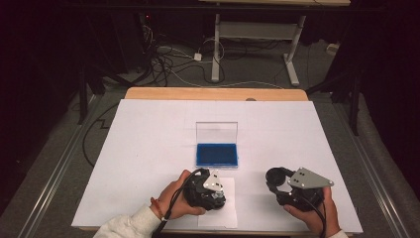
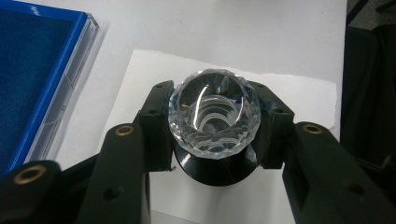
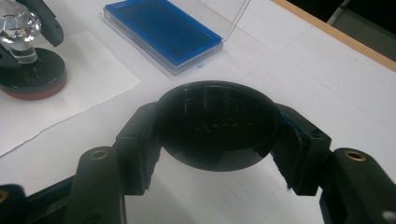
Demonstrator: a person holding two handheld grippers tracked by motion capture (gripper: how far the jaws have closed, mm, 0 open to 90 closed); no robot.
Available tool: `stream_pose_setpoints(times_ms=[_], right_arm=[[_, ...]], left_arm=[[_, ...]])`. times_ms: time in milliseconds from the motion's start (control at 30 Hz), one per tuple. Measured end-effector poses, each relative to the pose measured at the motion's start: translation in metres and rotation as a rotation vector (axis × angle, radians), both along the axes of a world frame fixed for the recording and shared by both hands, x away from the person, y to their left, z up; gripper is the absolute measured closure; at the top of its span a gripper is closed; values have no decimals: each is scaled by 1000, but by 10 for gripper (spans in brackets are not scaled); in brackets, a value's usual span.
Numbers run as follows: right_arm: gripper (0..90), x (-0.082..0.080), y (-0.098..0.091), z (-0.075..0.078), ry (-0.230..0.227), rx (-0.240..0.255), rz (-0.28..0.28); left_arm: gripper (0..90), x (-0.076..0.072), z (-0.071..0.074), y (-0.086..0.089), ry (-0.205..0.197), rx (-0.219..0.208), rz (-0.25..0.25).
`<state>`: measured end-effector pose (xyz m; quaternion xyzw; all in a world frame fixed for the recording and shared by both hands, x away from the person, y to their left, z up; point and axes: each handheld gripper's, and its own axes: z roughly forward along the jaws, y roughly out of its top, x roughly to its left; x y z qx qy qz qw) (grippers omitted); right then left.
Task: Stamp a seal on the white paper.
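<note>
A: Item one — crystal-knobbed stamp?
B: Left tongs gripped its knob, base pressed on the paper sheet, six o'clock of the ink pad.
A: Item two?
B: Right tongs clamped its black cap — kept aside for stamping.

You are working in a lab or test room set up for recording, not a home. Your wooden table is covered with a plain white sheet and stands in a dark room. At twelve o'clock beyond it, loose cables sprawl over a grey carpeted floor around the white metal legs of a height-adjustable desk. Metal rails run along the floor at nine and three o'clock.
</note>
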<state>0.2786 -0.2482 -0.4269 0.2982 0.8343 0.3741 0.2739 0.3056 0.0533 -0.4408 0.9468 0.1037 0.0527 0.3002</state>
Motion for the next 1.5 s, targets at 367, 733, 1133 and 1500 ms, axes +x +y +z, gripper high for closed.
stream_pose_setpoints(times_ms=[367,733,1133,1500], right_arm=[[389,-1,2,0,5,2,1],[389,-3,1,2,-11,1,8],[389,-1,-3,2,-14,12,3],[389,-1,-3,2,-13,10,2]], left_arm=[[547,-2,-1,0,-3,1,5],[547,-5,3,-3,-37,42,-10],[546,6,35,19,-54,-108,33],[547,3,32,20,-48,-90,12]])
